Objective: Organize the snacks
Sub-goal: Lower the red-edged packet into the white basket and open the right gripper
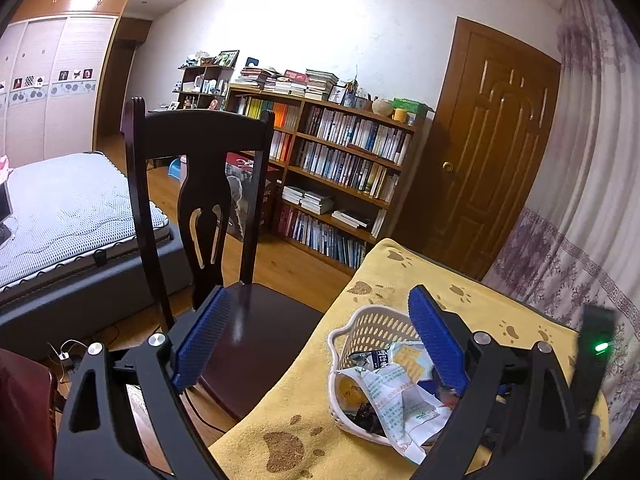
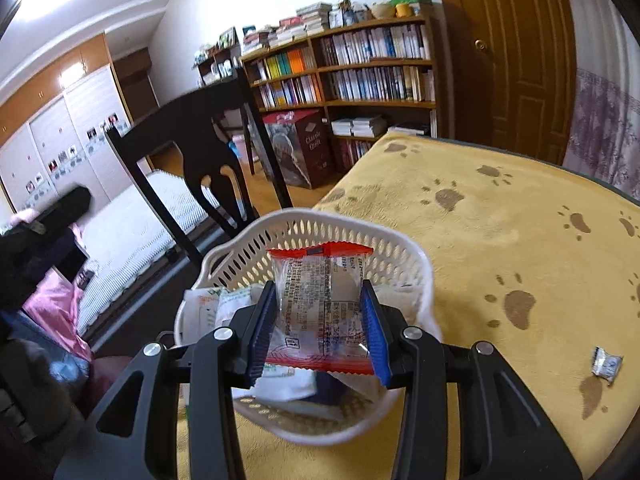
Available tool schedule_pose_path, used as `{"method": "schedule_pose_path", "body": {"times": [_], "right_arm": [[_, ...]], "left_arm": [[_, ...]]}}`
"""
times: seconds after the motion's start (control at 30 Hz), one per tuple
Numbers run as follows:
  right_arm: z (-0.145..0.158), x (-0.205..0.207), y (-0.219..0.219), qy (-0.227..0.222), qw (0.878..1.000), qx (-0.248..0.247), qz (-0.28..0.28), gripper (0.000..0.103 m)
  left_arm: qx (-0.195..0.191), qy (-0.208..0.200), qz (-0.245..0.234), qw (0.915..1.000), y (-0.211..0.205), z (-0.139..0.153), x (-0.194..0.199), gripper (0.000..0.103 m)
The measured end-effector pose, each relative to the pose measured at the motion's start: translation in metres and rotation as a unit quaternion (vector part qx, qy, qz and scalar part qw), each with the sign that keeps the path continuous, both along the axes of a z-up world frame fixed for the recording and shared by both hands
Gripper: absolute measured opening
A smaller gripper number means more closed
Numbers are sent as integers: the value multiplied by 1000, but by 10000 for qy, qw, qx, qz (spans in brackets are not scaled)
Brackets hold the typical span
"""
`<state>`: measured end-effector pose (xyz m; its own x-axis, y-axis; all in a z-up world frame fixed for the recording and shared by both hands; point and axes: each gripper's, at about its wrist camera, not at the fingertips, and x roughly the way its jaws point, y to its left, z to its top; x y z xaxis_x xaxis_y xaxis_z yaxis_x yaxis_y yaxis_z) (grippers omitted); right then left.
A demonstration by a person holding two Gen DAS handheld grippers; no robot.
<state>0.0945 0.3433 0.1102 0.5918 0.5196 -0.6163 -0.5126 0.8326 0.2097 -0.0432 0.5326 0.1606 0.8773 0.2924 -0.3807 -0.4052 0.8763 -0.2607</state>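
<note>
A white perforated plastic basket stands on the yellow paw-print tablecloth, with several snack wrappers inside. My right gripper is shut on a clear snack packet with red edges and holds it just above the basket. Wide open with nothing between its blue pads, my left gripper sits at the basket's left side; its right finger reaches over the basket. One small silver-wrapped snack lies loose on the cloth to the right.
A dark wooden chair stands close against the table's left edge. Behind it are a bed, a full bookshelf and a brown door. A curtain hangs at the right.
</note>
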Motion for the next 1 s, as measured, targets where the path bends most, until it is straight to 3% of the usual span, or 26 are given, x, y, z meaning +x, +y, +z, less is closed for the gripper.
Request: {"method": "schedule_pose_path", "body": {"times": [0.2,0.43,0.73,1.0], "right_arm": [[-16,-5,35,-179,9984,-494,210,42],[-13,6,50,-174,9978,-561,321,42],[-8,9,36,-187,9992,-213,268,51],[6,5,7,-194,9996,191,36,51]], "left_arm": [[-74,-32,65,9999,5,-1,-2,91],[-74,-5,25,10000,4,-2,2,91],[-95,26,35,9999,4,-2,3,91],[-51,17,-59,10000,-2,0,4,92]]}}
